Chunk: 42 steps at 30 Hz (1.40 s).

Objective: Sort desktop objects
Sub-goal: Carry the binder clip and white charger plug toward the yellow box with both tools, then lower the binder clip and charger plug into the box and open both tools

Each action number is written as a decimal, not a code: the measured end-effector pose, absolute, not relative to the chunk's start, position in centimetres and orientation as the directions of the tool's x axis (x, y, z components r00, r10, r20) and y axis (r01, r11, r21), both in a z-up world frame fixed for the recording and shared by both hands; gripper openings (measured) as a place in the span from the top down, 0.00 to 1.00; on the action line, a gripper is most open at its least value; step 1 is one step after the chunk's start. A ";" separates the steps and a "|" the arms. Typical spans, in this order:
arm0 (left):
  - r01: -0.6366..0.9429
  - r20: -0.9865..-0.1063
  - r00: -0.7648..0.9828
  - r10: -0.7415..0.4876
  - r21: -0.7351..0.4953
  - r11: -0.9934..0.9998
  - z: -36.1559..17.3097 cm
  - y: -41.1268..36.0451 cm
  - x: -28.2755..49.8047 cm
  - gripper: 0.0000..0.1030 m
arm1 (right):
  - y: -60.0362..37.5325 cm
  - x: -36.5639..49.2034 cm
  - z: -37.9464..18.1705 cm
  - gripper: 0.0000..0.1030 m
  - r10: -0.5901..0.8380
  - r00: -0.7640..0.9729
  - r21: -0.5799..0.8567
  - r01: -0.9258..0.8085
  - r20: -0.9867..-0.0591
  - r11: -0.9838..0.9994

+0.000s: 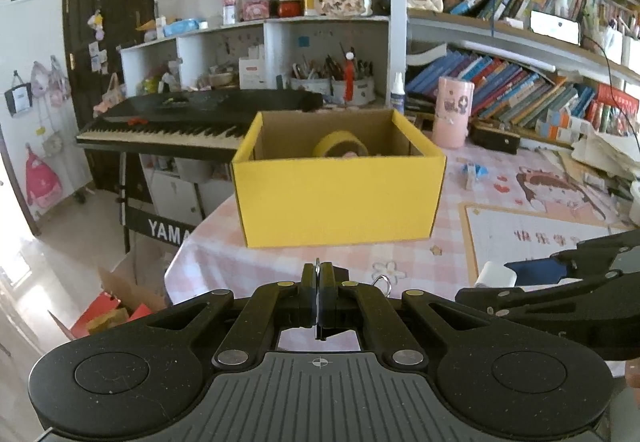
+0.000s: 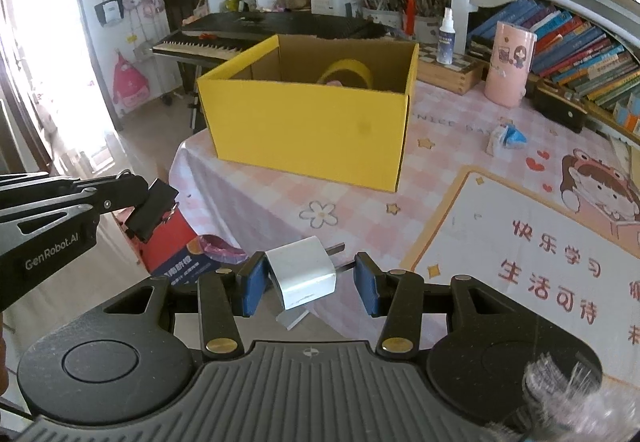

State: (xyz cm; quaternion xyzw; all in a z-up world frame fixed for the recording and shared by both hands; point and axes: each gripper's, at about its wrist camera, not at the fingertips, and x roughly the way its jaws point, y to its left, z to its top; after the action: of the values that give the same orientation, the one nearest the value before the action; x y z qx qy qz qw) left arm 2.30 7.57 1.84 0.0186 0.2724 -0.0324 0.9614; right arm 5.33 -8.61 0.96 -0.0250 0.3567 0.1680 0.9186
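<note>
Biggest thing ahead of me is the tabletop [image 2: 280,201], pink checked cloth, its rounded edge falling away to the floor on my left. On it stands the yellow box [image 1: 340,197], open at the top, set close to that left edge, with bare cloth between its near wall and my fingers. Over its rim I can see a yellow tape roll [image 1: 340,145] leaning inside, something pink in front of it. To the right of the box the printed mat [image 2: 520,262] lies flat, open room across it, and a small blue-and-white packet [image 2: 506,137] sits beyond. My right gripper [image 2: 310,278] has its blue fingers [image 2: 252,286] spread apart around a white plug adapter [image 2: 304,274], prongs pointing right; the left pad touches it, the right pad stands off from the body. My left gripper [image 1: 319,282] is pressed fully together on a thin metal piece [image 1: 317,266], near the table's edge.
</note>
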 end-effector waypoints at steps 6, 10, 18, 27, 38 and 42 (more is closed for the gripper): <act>0.054 -0.493 0.869 -0.042 0.011 0.998 3.1 7.8 4.4 1.00 | -8.5 7.1 2.2 0.57 0.303 0.703 0.064 -0.345 -0.644 0.937; 0.028 -0.464 0.886 -0.022 0.007 1.000 3.9 7.8 6.5 1.00 | -8.5 9.0 3.4 0.57 0.318 0.720 0.062 -0.359 -0.617 0.931; -0.015 -0.418 0.908 0.016 0.006 1.000 5.2 7.3 11.2 1.00 | -8.6 14.6 5.9 0.57 0.354 0.754 0.037 -0.403 -0.553 0.915; -0.079 -0.411 0.909 0.075 0.008 0.997 4.9 6.4 16.5 1.00 | -9.3 21.5 6.3 0.57 0.372 0.749 -0.027 -0.461 -0.548 0.887; -0.081 -0.475 0.874 0.106 0.074 0.994 3.1 4.7 20.8 1.00 | -9.3 27.2 4.8 0.57 0.399 0.685 -0.071 -0.549 -0.609 0.833; -0.079 -0.501 0.858 0.116 0.094 0.992 2.3 4.1 22.1 1.00 | -9.0 28.7 4.1 0.57 0.402 0.665 -0.092 -0.577 -0.629 0.811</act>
State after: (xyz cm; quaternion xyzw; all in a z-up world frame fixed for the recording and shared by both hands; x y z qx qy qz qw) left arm 22.14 4.14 2.26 0.0353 0.2620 0.0505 0.9631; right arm 28.69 -9.01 4.14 -0.1431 0.3057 0.2717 0.9013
